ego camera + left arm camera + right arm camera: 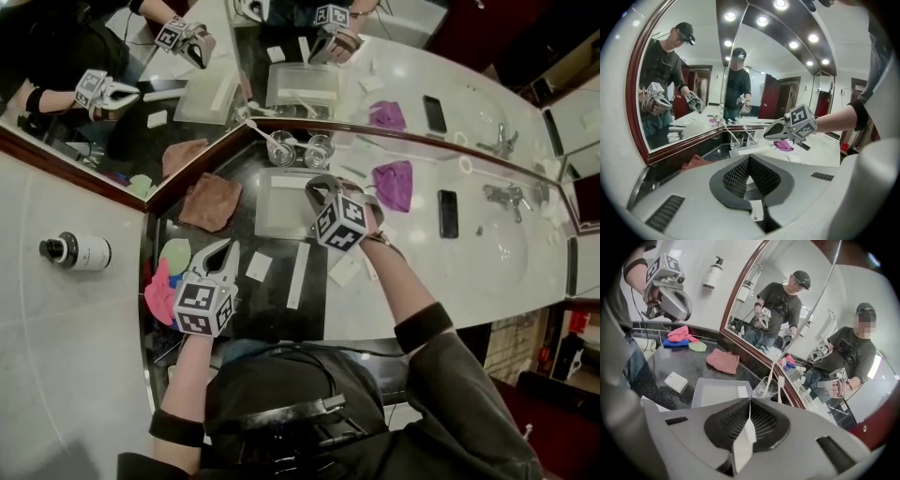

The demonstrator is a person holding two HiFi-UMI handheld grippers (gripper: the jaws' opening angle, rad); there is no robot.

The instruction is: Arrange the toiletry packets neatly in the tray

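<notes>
The long table (352, 314) runs under a corner mirror (403, 84), white along most of its length and dark speckled stone at the left end, with a sink (511, 248) sunk in toward the right. On the dark part, close to the mirror, sits the pale rectangular tray (277, 206); one white packet (743, 391) lies at its end nearest the glasses. A rust-pink towel (211, 202) lies just left of the tray. The right gripper (750, 404) hangs over the tray's right edge, jaws pinched on a flat white toiletry packet (743, 446) that stands on edge between the pads. The left gripper (749, 159) is held above the dark stone nearer the person, jaws together; a thin white slip (757, 211) shows low in the gap, and I cannot tell whether it is gripped or lies beneath. A purple cloth (394, 183) and a black phone (448, 214) rest between tray and sink. Two glasses (281, 148) holding toothbrushes stand behind the tray. Loose on the table near the person lie a long packet (298, 275), a square packet (258, 267) and another packet (343, 272).
</notes>
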